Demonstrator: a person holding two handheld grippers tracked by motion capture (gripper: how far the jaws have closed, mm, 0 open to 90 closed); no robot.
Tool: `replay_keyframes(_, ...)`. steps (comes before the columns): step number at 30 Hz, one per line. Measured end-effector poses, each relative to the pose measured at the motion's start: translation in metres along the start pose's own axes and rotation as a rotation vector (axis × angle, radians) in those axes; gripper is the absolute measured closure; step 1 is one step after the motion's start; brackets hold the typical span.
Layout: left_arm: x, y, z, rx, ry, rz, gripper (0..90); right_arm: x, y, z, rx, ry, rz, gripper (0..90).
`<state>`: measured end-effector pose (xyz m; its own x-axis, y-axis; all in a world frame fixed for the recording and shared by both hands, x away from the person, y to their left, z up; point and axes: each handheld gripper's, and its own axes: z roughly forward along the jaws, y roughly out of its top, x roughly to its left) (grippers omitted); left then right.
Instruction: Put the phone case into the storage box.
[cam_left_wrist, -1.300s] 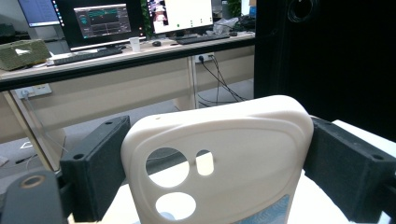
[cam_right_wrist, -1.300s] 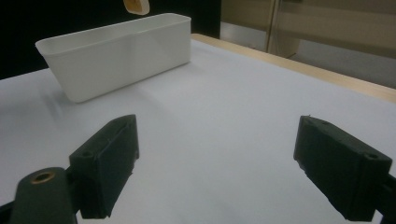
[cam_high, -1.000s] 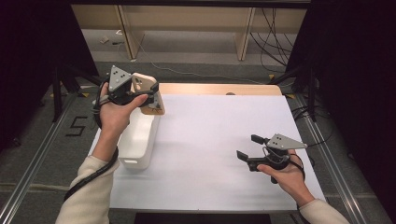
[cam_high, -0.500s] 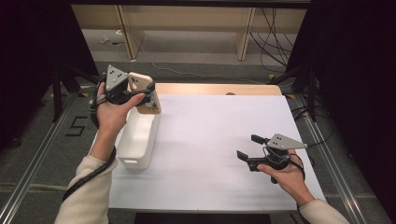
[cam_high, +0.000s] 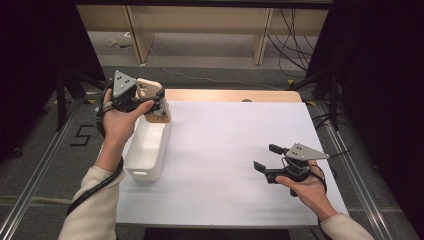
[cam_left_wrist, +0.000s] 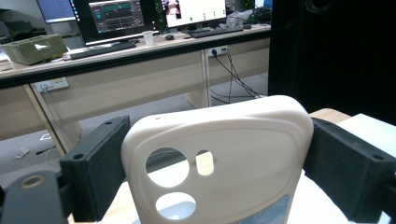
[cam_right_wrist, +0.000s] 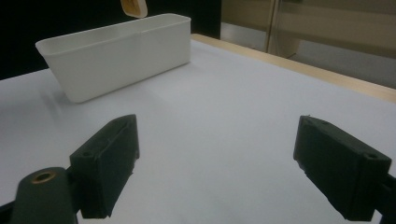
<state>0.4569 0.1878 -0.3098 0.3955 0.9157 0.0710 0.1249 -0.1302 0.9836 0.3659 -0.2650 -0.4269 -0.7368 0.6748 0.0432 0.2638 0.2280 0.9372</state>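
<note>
Covering table (cam_high: 235, 165): white sheet; desks (cam_left_wrist: 140, 70) beyond.

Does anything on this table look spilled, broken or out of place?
Nothing stands out. The left gripper holds a cream phone case above the far end of the white bin, which sits upright. The right gripper rests open over the white table.

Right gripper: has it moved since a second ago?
No. The right gripper sits at the same spot over the white tabletop, with the same gap to the table's right edge, jaws open and empty.
</note>
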Motion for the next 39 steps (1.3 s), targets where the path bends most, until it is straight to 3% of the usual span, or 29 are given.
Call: replay_keyframes(39, 0.016, -0.012, 0.007, 0.038, 0.03, 0.02, 11.0, 0.001, 0.0, 0.001, 0.001, 0.001, 0.0, 15.1)
